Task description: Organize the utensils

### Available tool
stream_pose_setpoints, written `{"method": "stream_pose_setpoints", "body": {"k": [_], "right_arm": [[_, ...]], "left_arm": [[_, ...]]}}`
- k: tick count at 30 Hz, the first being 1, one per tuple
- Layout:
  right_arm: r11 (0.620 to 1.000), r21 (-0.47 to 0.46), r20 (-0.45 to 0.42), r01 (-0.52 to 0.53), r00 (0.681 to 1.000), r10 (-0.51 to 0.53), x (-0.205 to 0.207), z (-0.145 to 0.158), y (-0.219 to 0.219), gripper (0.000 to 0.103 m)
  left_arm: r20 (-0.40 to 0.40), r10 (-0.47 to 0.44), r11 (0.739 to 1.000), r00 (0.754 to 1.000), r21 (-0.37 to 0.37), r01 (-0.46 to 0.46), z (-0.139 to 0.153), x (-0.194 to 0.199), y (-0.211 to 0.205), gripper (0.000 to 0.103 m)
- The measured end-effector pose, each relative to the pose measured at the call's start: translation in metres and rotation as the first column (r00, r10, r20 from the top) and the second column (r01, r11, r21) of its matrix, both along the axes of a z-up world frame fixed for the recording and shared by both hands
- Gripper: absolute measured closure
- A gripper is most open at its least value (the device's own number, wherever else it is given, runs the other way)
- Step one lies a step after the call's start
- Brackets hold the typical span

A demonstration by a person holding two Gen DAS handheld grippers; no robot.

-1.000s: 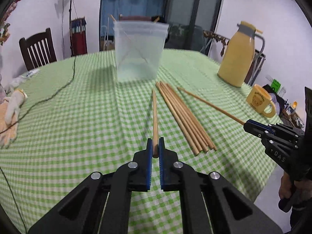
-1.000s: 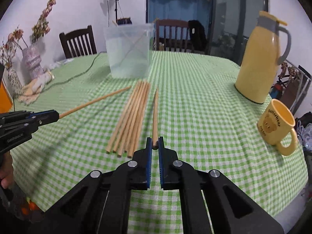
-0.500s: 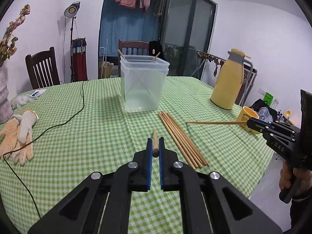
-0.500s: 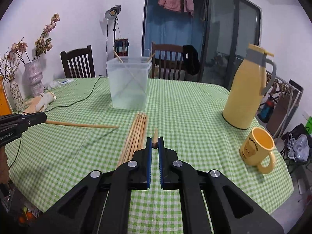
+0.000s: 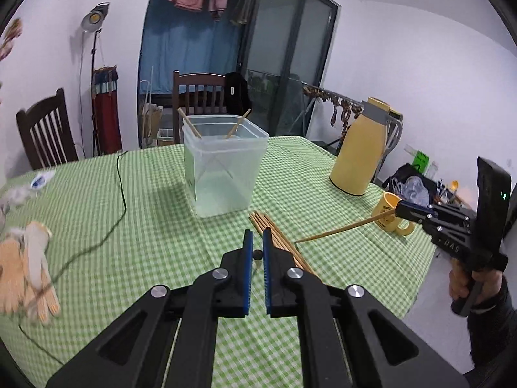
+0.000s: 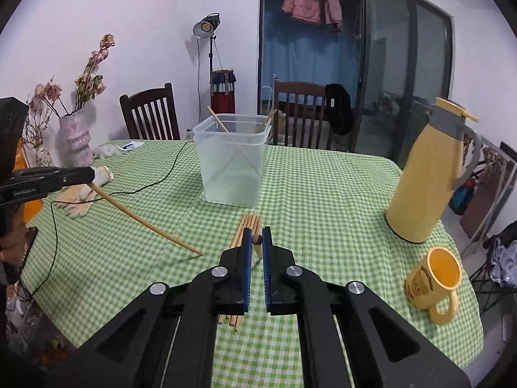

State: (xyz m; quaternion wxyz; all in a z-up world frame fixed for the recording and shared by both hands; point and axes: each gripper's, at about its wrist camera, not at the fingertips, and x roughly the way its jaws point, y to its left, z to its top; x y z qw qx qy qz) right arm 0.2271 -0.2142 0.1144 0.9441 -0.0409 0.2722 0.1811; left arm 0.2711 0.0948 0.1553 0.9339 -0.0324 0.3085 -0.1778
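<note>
The left claw [image 5: 257,246] is pressed together on one wooden chopstick [image 5: 258,254]; from its own camera only the dark butt end shows between the blue pads, while the right wrist view shows the whole length [image 6: 145,221] running from the claw's tip down and away, its thin end hanging just over the green checked surface [image 6: 323,194]. The right claw [image 6: 256,236] likewise pinches a single chopstick [image 6: 256,241], seen end-on as a small brown knob between its pads; in the left wrist view that stick [image 5: 342,228] juts out from the claw tip in front of the yellow mug [image 5: 389,215], slanting down toward the cloth without clearly touching it.

Both held sticks are slender, pale tan wood, tapering to a fine point. A bundle of similar chopsticks [image 6: 247,226] lies flat on the surface, side by side and roughly parallel, just ahead of and partly under the right claw, near the foot of a clear plastic container [image 6: 231,161]. Two more chopsticks [image 6: 218,123] lean crossed inside that container, their tops poking above the rim. A yellow thermos jug [image 6: 426,174] stands well off to the right, behind the mug.
</note>
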Motion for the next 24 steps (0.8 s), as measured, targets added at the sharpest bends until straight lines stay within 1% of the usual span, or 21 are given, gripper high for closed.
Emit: {"method": "stream_pose_setpoints", "body": {"k": [2,5,10,14,20,22,24], "right_arm": [[1.0,0.026,-0.032,-0.016,0.999,0.017,0.013,0.005,-0.005,0.097],[0.998,0.059,-0.053,-0.032,0.998,0.035,0.027,0.016,-0.011,0.097],[0.995,0.075,-0.087,-0.061,0.994,0.067,0.048,0.032,-0.019,0.097],[0.996,0.041,-0.1,-0.074,0.992,0.078,0.059,0.036,-0.018,0.097],[0.996,0.006,-0.116,-0.088,0.989,0.088,0.076,0.037,-0.014,0.097],[0.995,0.008,-0.124,-0.097,0.987,0.097,0.08,0.038,-0.013,0.097],[0.994,-0.001,-0.115,-0.105,0.988,0.104,0.084,0.044,-0.012,0.097]], "left_arm": [[-0.015,-0.004,1.0,1.0,0.005,0.004,0.006,0.014,0.0,0.1],[-0.03,-0.015,1.0,0.999,0.009,0.015,0.016,0.031,-0.002,0.1],[-0.049,-0.054,0.997,0.997,0.057,0.057,0.027,0.051,-0.017,0.1],[-0.057,-0.073,0.994,0.996,0.079,0.077,0.031,0.061,-0.027,0.1],[-0.07,-0.07,0.995,0.995,0.073,0.075,0.033,0.078,-0.031,0.1],[-0.079,-0.069,0.994,0.994,0.073,0.075,0.034,0.083,-0.032,0.1],[-0.077,-0.068,0.993,0.995,0.088,0.075,0.038,0.087,-0.032,0.1]]}}
